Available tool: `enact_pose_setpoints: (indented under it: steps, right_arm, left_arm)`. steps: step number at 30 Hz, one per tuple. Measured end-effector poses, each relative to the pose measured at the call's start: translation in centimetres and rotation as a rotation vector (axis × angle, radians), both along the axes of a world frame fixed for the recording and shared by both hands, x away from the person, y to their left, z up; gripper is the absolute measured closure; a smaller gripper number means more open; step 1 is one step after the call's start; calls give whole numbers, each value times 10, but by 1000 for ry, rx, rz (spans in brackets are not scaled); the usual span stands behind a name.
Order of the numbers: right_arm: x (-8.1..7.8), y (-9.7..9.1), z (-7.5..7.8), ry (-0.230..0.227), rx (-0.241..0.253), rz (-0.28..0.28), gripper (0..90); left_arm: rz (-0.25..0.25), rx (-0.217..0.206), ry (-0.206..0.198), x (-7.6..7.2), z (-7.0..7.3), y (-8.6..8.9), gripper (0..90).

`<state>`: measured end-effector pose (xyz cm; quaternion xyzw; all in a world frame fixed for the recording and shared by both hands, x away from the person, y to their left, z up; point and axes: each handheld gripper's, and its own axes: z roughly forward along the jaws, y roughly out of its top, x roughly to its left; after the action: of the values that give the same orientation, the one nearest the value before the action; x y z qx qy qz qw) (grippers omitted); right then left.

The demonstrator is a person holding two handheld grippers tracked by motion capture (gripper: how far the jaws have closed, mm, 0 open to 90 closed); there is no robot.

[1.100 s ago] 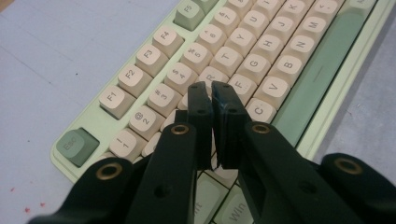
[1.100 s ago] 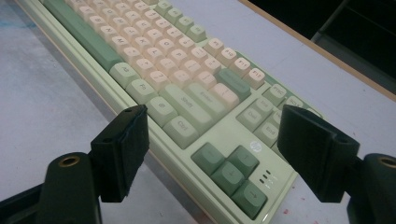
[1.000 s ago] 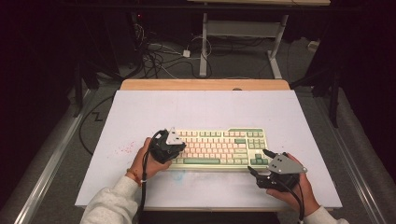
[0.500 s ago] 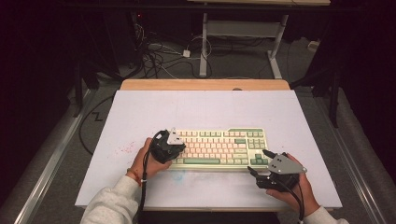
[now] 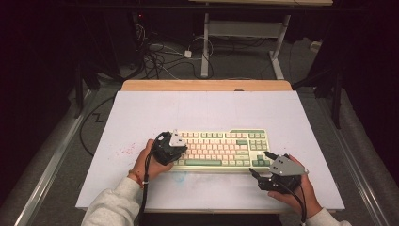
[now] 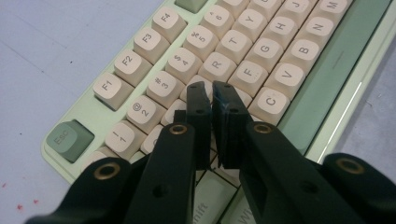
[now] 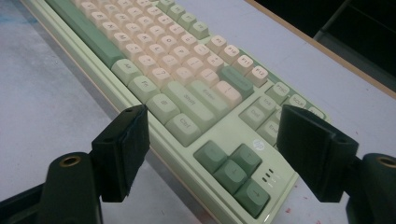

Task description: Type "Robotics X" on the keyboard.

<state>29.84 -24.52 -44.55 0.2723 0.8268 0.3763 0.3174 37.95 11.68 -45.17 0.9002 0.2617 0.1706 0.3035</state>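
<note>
While the keyboard point(image 5: 221, 149) lies flat on the white table cover point(image 5: 207, 110), nearer to the near edge than to the far edge and about midway between the left and right edges, both grippers are at its two ends; the left gripper point(image 5: 175, 149) is over the left end of the keyboard, held by the left hand point(image 5: 147, 162), which rests at the keyboard's left edge. In the left gripper view its jaws are almost closed, with only a thin gap between the pads point(image 6: 200, 112), and nothing is between them; the tips stand over the cream letter keys, close to the key marked C point(image 6: 270, 101), but whether they touch a key cannot be told. At the keyboard's near right corner is the right gripper point(image 5: 260, 165), held by the right hand point(image 5: 296, 190) close to the near edge of the surface; its jaws stand wide apart and hold nothing; in the right gripper view the green arrow keys point(image 7: 233, 170) are between the two pads point(image 7: 125, 149), farther off. Some small red spots point(image 5: 123, 151) are on the cover, to the left of the left hand.
</note>
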Motion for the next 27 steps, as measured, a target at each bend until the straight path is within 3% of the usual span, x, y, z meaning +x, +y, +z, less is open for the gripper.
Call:
enact_pose_setpoints:
  steps: [7, 9, 27]
  right_arm:
    - [0, 0, 0, 1, -2, 0, 259]
    - [0, 0, 0, 3, -5, 0, 259]
    - [1, 0, -1, 8, -9, -3, 260]
  left_arm:
    - [2, 0, -2, 0, -1, 0, 833]
    - [-4, 3, 18, 1, -3, -1, 841]
    - [-7, -1, -58, -8, 7, 2, 762]
